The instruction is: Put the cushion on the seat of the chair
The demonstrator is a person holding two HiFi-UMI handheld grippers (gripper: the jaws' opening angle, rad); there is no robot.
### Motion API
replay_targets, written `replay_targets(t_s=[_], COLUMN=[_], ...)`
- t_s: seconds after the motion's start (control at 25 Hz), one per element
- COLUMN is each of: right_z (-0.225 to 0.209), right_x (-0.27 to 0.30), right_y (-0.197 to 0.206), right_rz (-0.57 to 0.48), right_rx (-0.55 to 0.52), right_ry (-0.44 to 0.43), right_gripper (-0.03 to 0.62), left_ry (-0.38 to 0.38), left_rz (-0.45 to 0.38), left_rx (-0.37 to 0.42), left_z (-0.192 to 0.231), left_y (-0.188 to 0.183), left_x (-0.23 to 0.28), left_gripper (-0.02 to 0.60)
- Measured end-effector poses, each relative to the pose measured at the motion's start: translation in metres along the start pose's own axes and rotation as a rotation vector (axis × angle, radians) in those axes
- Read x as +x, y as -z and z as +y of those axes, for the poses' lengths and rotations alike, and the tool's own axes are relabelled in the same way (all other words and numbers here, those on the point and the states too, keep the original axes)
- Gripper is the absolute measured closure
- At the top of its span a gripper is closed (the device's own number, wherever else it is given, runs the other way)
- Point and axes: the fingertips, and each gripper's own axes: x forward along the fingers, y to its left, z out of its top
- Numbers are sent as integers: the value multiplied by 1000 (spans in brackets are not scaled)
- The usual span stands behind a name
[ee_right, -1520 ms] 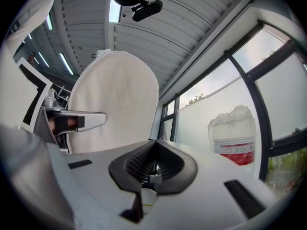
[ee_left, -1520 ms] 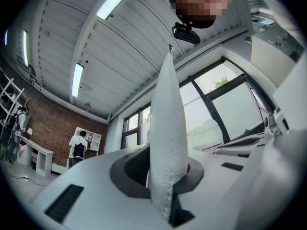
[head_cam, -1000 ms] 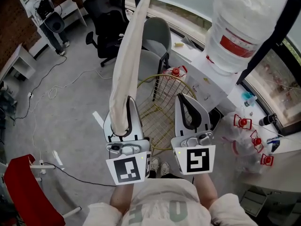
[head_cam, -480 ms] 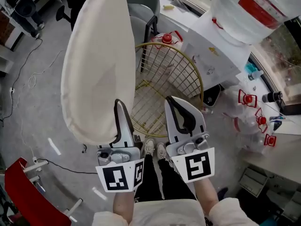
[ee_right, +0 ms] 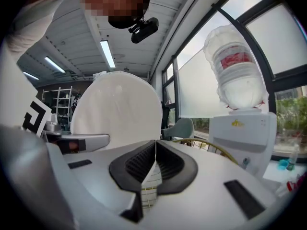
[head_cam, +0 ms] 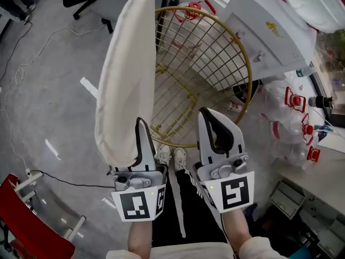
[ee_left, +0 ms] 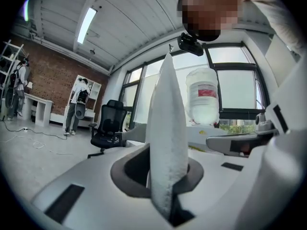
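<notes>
A round cream cushion (head_cam: 125, 74) stands on edge above the floor, and my left gripper (head_cam: 139, 127) is shut on its near rim. Seen from the left gripper view, the cushion (ee_left: 166, 138) rises upright between the pads. To its right is the gold wire chair (head_cam: 200, 69), whose round mesh seat lies below and beside the cushion. My right gripper (head_cam: 211, 120) hangs over the chair's near rim, shut with nothing in it. From the right gripper view the cushion (ee_right: 117, 113) shows broadside at the left, and the chair's gold rim (ee_right: 206, 145) lies ahead.
A water dispenser (head_cam: 269, 31) stands right of the chair, its bottle (ee_right: 236, 68) high at the right. Plastic bags and red-capped bottles (head_cam: 295, 123) lie at the right. A red chair (head_cam: 27, 225) is at the lower left. Cables (head_cam: 32, 53) cross the grey floor. My shoes (head_cam: 171, 156) are under the chair's rim.
Both grippers have come down toward the chair with the cushion. The chair now looms larger and closer, and the cushion has swung from edge-on to broad and back to near edge-on.
</notes>
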Motion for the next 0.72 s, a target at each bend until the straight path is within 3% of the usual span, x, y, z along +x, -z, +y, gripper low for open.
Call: replay_targets(t_s=[0.2, 0.48, 0.6, 0.72], right_z=[2, 5, 9, 5], right_x=[6, 4, 2, 2], right_y=[33, 48, 46, 42], right_rz=[36, 63, 68, 58], right_rx=[28, 45, 69, 58], right_ry=[4, -3, -15, -6], right_gripper=[577, 576, 577, 576], left_ry=[27, 56, 115, 232], left_rz=[79, 124, 136, 176], left_rx=[-41, -71, -160, -287], left_z=[1, -4, -12, -24], left_y=[47, 74, 80, 91], left_x=[-3, -2, -1, 5], left_gripper=[532, 532, 534, 534])
